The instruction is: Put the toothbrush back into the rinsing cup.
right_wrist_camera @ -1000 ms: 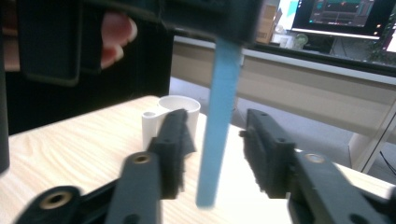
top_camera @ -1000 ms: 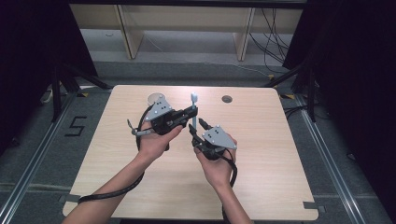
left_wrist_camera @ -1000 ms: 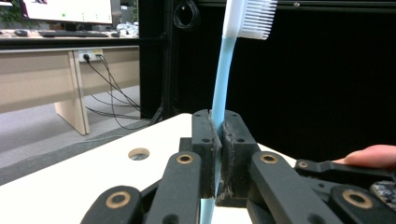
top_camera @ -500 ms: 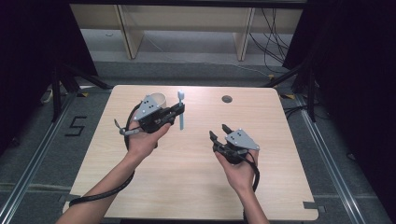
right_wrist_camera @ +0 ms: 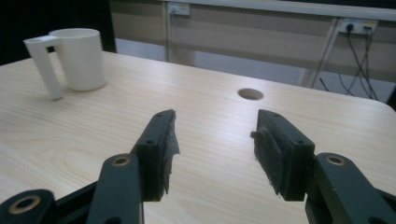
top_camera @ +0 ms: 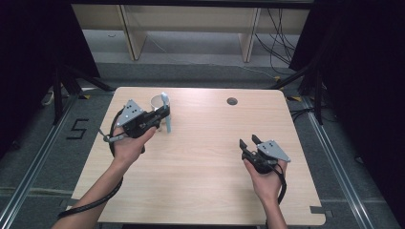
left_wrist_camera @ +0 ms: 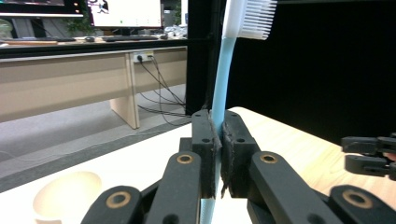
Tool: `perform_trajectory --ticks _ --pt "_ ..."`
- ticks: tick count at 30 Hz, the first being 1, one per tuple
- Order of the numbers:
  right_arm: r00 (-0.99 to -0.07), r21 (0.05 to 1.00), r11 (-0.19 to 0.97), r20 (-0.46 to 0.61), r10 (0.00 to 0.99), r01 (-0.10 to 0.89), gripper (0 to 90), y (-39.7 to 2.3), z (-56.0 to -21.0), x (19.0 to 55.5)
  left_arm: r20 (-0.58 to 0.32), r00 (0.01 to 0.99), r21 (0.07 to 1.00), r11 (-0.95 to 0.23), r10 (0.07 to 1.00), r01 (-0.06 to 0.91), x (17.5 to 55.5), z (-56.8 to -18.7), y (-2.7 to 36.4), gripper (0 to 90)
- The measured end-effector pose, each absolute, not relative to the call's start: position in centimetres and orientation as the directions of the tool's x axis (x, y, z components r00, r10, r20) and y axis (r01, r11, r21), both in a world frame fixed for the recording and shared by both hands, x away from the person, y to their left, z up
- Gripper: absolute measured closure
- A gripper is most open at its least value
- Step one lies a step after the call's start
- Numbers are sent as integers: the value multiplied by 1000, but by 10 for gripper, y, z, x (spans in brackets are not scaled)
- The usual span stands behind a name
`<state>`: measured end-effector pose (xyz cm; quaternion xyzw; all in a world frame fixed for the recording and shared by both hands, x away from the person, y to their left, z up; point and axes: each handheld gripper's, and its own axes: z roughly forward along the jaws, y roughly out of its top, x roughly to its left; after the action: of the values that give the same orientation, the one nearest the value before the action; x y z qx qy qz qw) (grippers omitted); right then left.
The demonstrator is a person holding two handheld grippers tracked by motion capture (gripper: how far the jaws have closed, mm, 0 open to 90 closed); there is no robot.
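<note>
Two tongs have drawn apart since a second ago. Left tongs [top_camera: 166,112] now carry the blue toothbrush [left_wrist_camera: 223,70] alone, pinching its handle tight, bristles up, just beside the white mug [top_camera: 156,101], so dropping it in looks next. Right tongs [top_camera: 250,142] have let go and spread, bare bench [right_wrist_camera: 210,121] between them. Only a floor-marked "5" is readable.

Even, soft light falls from above on the pale table [top_camera: 205,157]; the surroundings stay dark. Shadows are faint. The high view is slightly soft, without glare.
</note>
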<state>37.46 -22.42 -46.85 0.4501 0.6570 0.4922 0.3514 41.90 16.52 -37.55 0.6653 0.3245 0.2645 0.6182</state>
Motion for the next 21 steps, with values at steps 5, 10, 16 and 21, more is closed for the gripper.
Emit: perform_trajectory --ticks 5,10,16,21 --pt "-325 960 109 -20 946 259 492 -239 -479 371 -50 632 995 -18 773 100 418 -375 175 846" --pt "-290 956 104 -21 957 274 485 -246 -488 365 -55 617 995 -6 785 95 417 -376 183 846" --pt "-261 956 85 -9 965 282 479 -253 -493 363 -55 597 996 -1 800 94 418 -377 192 846" --pt "-257 959 58 16 966 277 473 -252 -497 362 -63 576 996 14 815 89 425 -376 198 846"
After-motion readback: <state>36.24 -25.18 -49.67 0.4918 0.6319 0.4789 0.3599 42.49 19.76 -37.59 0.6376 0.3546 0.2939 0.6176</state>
